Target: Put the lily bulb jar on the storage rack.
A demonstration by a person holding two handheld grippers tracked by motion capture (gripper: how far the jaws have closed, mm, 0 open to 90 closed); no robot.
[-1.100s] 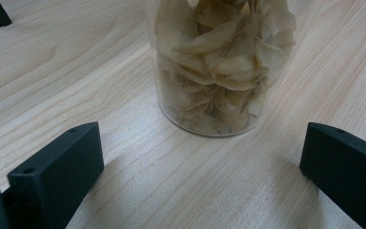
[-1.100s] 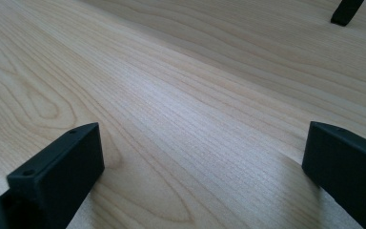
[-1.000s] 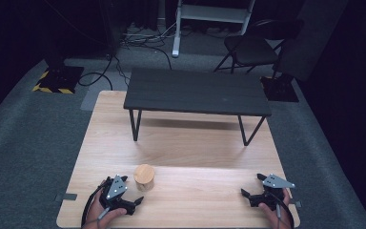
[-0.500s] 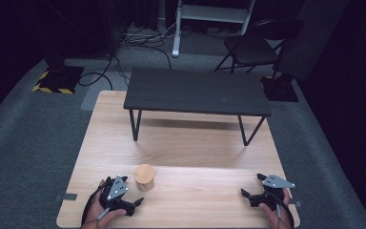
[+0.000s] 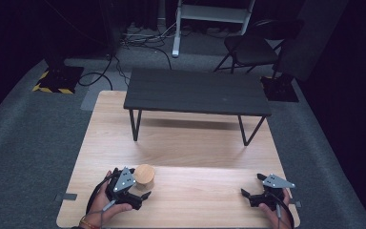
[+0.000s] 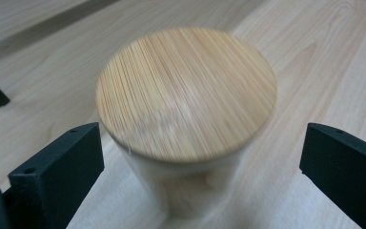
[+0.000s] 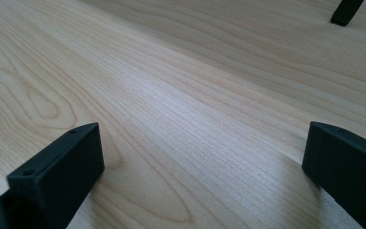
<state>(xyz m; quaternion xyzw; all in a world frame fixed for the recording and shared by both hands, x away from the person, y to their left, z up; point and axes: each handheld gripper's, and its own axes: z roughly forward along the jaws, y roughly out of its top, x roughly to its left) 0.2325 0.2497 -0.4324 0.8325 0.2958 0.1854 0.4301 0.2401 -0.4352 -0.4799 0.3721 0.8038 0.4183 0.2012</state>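
A light wooden counter fills the middle of the high view, with a small black table standing on its far half on thin dark legs; grey carpet lies around it, and a dark chair stands further back on the right.

A round jar with a bamboo lid stands upright on the near left part of the counter; in the left gripper view its pale body narrows a little below the lid, and the picture is somewhat blurred.

The left gripper is held in the person's left hand just beside the jar, on its near side; its jaws are spread wide, 1 on each side of the jar, and neither touches it.

The right gripper is held in the right hand at the near right corner of the counter, well apart from the jar; its jaws are likewise spread wide with bare wood between them, and nothing is gripped; 1 black table leg shows at the top right of the right gripper view.
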